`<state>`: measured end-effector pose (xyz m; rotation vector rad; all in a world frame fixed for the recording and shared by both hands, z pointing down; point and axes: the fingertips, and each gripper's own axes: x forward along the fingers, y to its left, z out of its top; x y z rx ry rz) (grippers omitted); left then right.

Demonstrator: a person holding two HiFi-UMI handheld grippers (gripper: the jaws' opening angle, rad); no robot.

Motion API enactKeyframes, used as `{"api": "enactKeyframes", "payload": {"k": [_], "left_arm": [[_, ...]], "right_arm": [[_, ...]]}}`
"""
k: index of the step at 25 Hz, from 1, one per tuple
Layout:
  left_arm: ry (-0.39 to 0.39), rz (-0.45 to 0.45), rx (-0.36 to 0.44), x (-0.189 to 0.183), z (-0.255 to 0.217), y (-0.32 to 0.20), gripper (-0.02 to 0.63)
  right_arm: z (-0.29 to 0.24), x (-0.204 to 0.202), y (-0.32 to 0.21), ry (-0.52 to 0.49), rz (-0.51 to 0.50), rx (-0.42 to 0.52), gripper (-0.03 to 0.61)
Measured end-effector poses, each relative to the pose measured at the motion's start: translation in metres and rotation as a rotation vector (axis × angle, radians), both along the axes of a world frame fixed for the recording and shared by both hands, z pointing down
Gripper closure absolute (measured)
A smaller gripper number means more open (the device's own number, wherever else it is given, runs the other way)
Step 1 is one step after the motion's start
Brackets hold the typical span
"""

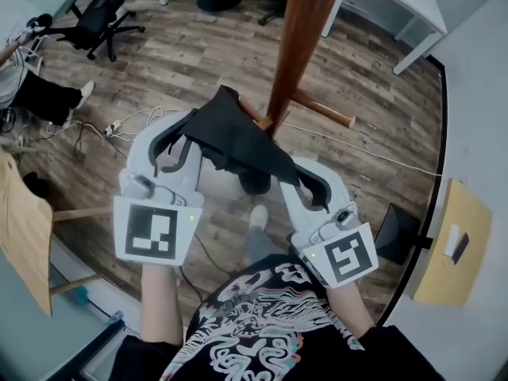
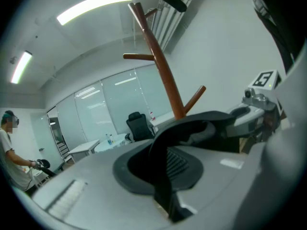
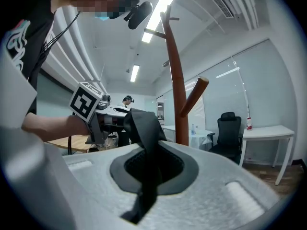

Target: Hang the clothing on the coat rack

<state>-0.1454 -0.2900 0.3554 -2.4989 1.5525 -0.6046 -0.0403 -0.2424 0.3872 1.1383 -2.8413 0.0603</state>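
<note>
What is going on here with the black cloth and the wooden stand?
A person holds a gripper in each hand. The left gripper and the right gripper are both shut on a black garment, which is spread between them. They hold it close to the pole of the wooden coat rack. As far as I can tell, it does not hang from a peg yet.

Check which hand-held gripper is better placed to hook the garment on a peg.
Probably left. Both grip the garment, but its raised fold sits nearer the left hand-held gripper, beside a rack peg.
</note>
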Motion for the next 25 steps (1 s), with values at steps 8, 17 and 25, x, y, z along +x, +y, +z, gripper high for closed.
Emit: {"api": "enactKeyframes", "payload": {"k": [8,17,25], "left_arm": [[0.007,-0.001,-0.028,-0.001,0.011,-0.011,0.603],[-0.072,0.109,-0.058,0.010,0.037,-0.043,0.601],[-0.050,0.120,-0.098,0.020,0.062,-0.045,0.601]], "right_arm": [[0.004,-0.001,-0.006,0.015,0.017,-0.006,0.575],[0.020,0.010,-0.037,0.045,0.096,-0.019,0.575],[0.037,0.016,-0.034,0.087,0.139,-0.035,0.575]]}}
